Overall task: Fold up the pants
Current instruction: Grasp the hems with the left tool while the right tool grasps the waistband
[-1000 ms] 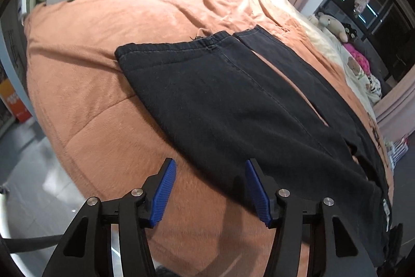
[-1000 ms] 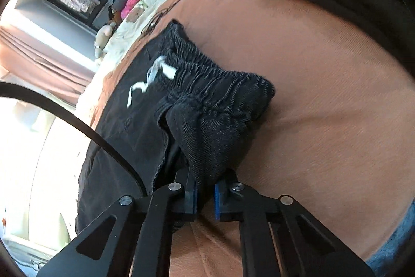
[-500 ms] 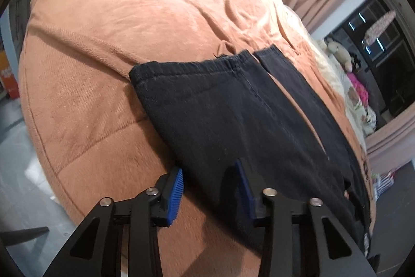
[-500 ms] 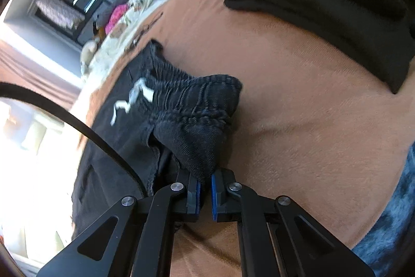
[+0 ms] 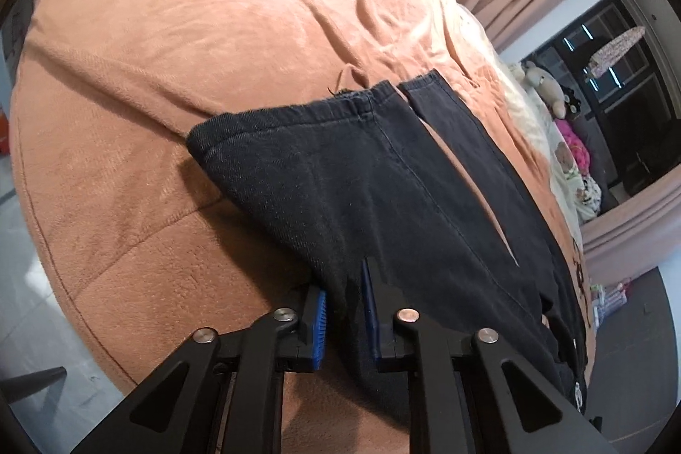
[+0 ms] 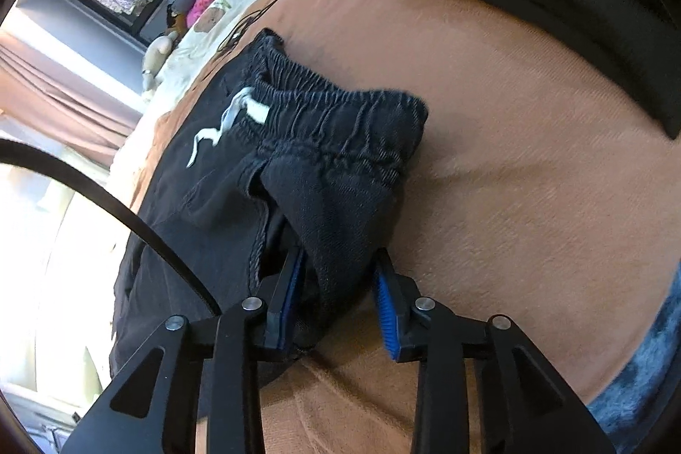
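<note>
The black pants [image 5: 383, 190] lie flat near the bed's [image 5: 178, 41] edge. The left tool [image 5: 344, 320] has just clamped a leg's side edge. The right tool [image 6: 338, 301], jaws just parted, straddles the waistband [image 6: 340, 113] corner without pressing it.

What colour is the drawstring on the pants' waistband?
White drawstring on the black elastic-waist pants, clearest in the right wrist view.
</note>
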A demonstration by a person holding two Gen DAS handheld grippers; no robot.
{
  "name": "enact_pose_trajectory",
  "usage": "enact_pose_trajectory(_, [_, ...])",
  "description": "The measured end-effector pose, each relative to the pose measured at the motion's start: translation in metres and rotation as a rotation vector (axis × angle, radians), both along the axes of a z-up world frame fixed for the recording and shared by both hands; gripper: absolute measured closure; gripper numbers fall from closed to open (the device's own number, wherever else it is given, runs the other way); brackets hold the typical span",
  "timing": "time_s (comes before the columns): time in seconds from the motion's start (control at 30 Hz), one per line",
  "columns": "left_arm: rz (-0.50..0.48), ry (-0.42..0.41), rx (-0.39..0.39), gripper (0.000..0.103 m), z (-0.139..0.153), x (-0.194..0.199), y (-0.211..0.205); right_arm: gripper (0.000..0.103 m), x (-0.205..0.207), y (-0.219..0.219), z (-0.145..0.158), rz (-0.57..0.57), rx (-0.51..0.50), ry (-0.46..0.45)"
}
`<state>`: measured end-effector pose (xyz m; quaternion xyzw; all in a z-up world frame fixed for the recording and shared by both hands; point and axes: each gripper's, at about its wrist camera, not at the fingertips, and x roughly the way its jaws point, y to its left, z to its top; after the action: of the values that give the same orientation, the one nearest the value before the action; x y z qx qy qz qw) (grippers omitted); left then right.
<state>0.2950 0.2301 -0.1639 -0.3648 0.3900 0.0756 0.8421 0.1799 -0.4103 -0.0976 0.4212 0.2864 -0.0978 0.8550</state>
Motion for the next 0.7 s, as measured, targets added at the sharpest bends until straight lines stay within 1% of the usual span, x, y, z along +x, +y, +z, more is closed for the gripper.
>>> enact_pose_trajectory(0.07, [0.011,0.001,0.022,0.098,0.005,0.001,-0.002,0.075,0.003,-0.004,-0.002,0.001,-0.002,-0.007])
enact_pose_trajectory(0.1, [0.011,-0.007,0.026,0.101,0.010,0.000,-0.003,0.090,0.004,-0.006,-0.001,0.001,-0.010,-0.012])
enact_pose_trajectory(0.13, [0.009,-0.015,0.033,0.101,0.017,0.000,-0.005,0.096,0.005,-0.008,0.001,-0.004,-0.026,-0.014])
enact_pose_trajectory(0.17, [0.008,-0.020,0.043,0.101,0.023,0.000,-0.007,0.096,0.005,-0.010,0.003,-0.003,-0.031,-0.016])
enact_pose_trajectory(0.2, [0.006,-0.027,0.055,0.101,0.030,0.001,-0.008,0.098,0.004,-0.013,0.005,0.002,-0.023,-0.030])
enact_pose_trajectory(0.27, [-0.002,-0.049,0.085,0.101,0.048,0.002,-0.012,0.098,0.000,-0.014,0.010,0.012,-0.024,-0.064])
enact_pose_trajectory(0.53, [0.000,-0.126,0.099,0.101,0.098,0.014,-0.016,0.100,-0.009,-0.010,0.042,0.001,-0.075,-0.161])
enact_pose_trajectory(0.6, [-0.009,-0.138,0.116,0.101,0.109,0.020,-0.019,0.100,-0.009,-0.011,0.050,0.001,-0.078,-0.177])
enact_pose_trajectory(0.7, [-0.021,-0.151,0.154,0.101,0.126,0.030,-0.024,0.100,-0.009,-0.008,0.065,0.005,-0.109,-0.199])
